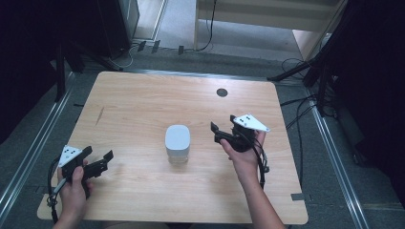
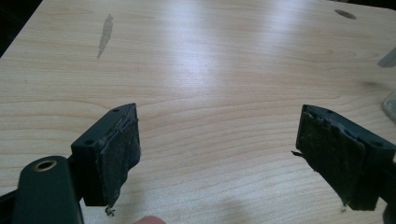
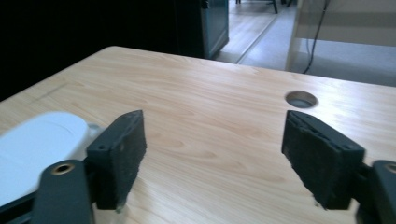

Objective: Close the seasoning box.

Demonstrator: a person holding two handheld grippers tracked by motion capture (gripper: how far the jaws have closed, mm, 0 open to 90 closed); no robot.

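Observation:
A clear square jar with a white lid (image 1: 177,143) stands upright in the middle of the wooden table (image 1: 138,102). My left gripper (image 1: 99,153) hovers near the front left corner, well left of the jar, open with nothing between its jaws (image 2: 217,140). A sliver of the jar (image 2: 390,101) shows at the right edge of the left gripper view. My right gripper (image 1: 223,122) is held just right of the jar, open and empty (image 3: 215,144). In the right gripper view the white lid (image 3: 42,140) lies low at the left, beside the left jaw.
A round cable hole (image 1: 221,92) sits near the table's far edge. A dark streak (image 1: 99,116) marks the wood at the left. Dark stands and cables (image 1: 305,71) crowd the floor to the right, and metal rails run along both sides.

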